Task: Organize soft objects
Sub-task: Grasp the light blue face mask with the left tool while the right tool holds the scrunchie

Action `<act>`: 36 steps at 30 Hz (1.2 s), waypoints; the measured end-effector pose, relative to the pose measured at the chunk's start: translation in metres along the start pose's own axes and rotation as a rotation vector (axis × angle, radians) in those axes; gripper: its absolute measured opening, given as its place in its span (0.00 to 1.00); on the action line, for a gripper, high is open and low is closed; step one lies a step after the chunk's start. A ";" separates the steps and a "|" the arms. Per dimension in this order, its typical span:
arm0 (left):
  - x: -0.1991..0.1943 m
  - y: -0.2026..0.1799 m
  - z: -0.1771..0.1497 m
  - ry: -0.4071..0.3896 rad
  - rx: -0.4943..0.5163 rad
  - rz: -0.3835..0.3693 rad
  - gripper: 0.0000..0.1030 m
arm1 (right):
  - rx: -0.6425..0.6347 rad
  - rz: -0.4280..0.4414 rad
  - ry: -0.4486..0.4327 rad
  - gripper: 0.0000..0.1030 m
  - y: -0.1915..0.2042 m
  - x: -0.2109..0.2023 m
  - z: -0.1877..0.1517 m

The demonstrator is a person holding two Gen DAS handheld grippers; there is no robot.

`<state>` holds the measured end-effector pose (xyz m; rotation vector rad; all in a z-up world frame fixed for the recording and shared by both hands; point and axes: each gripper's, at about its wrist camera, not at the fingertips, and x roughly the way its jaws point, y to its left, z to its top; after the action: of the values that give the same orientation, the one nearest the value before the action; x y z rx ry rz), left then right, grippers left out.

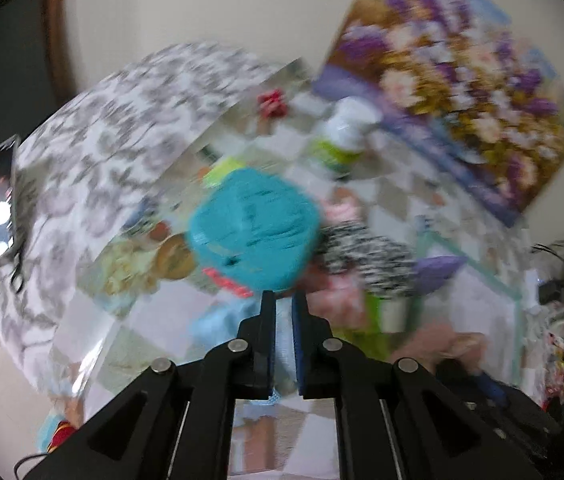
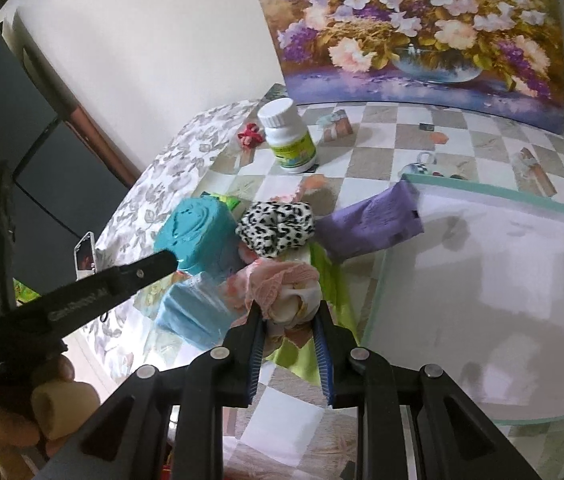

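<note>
Teal foam, a rounded block [image 1: 253, 232], is sitting at the tips of the left gripper [image 1: 284, 300], whose jaws are standing narrow with only a slim gap between them; the blur is hiding whether they are actually pinching the block, so I cannot tell. Seen from the right wrist, the same block [image 2: 193, 236] is resting on the checked tablecloth [image 2: 382, 152] with the left gripper's fingers touching its near edge. The right gripper [image 2: 288, 312] is closing on a pink and cream cloth bundle [image 2: 286, 292], which is filling the space between its blue pads. Just beyond the bundle a black-and-white scrunchie [image 2: 275, 228] is lying, with a purple pouch [image 2: 370, 228] beside it, one end of the pouch overlapping the rim of a white tray with a green edge [image 2: 502, 196]. A light blue packet [image 2: 189, 312] is lying below the teal block, and a lime cloth [image 2: 326, 264] is spreading under the pile. Farther back a white-capped bottle [image 2: 288, 136] is standing upright near a small red bow [image 2: 249, 136]. A flower painting [image 2: 422, 28] is leaning against the wall behind the table.
</note>
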<state>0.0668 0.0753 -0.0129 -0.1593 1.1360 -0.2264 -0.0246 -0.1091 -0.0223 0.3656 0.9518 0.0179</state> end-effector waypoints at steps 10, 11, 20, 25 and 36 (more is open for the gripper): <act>0.034 0.034 -0.006 0.107 -0.119 0.126 0.60 | 0.010 -0.047 0.059 0.24 -0.011 0.015 -0.003; 0.040 0.036 -0.007 0.131 -0.121 0.138 0.60 | 0.010 -0.047 0.060 0.24 -0.011 0.016 -0.003; 0.078 0.046 -0.020 0.253 -0.151 0.171 0.59 | 0.001 -0.061 0.073 0.24 -0.009 0.019 -0.003; 0.079 0.033 -0.021 0.242 -0.086 0.170 0.23 | 0.001 -0.067 0.076 0.24 -0.009 0.019 -0.004; 0.044 0.033 -0.013 0.163 -0.080 0.160 0.07 | 0.020 -0.075 0.065 0.24 -0.010 0.015 -0.002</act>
<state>0.0758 0.0955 -0.0648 -0.1214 1.3144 -0.0518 -0.0190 -0.1154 -0.0388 0.3494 1.0297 -0.0490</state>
